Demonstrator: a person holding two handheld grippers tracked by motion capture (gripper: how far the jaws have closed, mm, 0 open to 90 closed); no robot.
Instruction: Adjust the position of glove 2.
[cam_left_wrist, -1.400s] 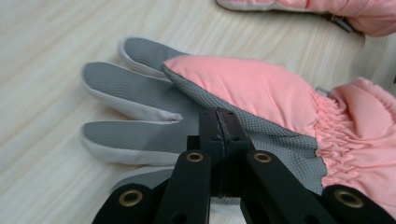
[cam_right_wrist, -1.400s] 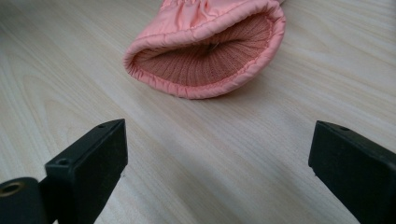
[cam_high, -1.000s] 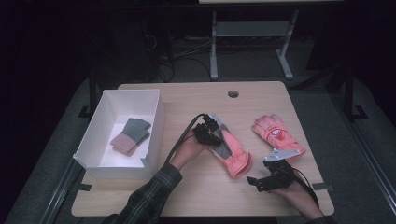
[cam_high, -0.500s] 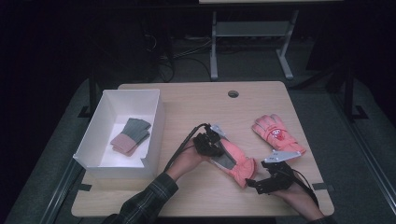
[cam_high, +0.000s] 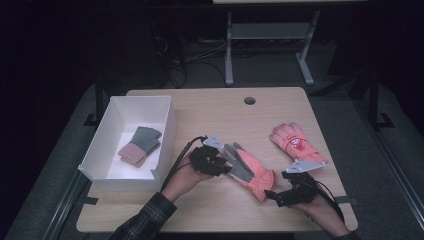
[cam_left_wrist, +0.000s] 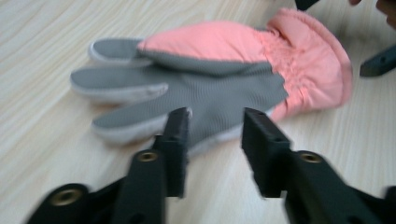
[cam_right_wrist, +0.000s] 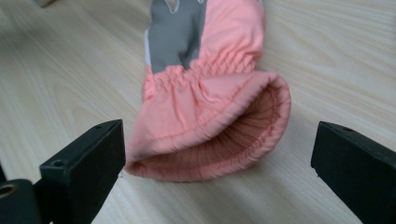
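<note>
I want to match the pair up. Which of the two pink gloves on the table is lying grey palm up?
The pink glove between the two grippers: its grey palm faces up. The other pink glove, nearer the table's right edge, shows its pink back with a red-and-white patch.

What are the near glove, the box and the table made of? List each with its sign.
Near glove: seemingly padded synthetic fabric, matt pink shell; grey palm with a fine ribbed weave; gathered elastic wrist; knit-looking cuff lining.
Box: probably white cardboard; thin, flat, matt walls.
Table: wood or wood-look laminate; pale grain lines, slight sheen.
</note>
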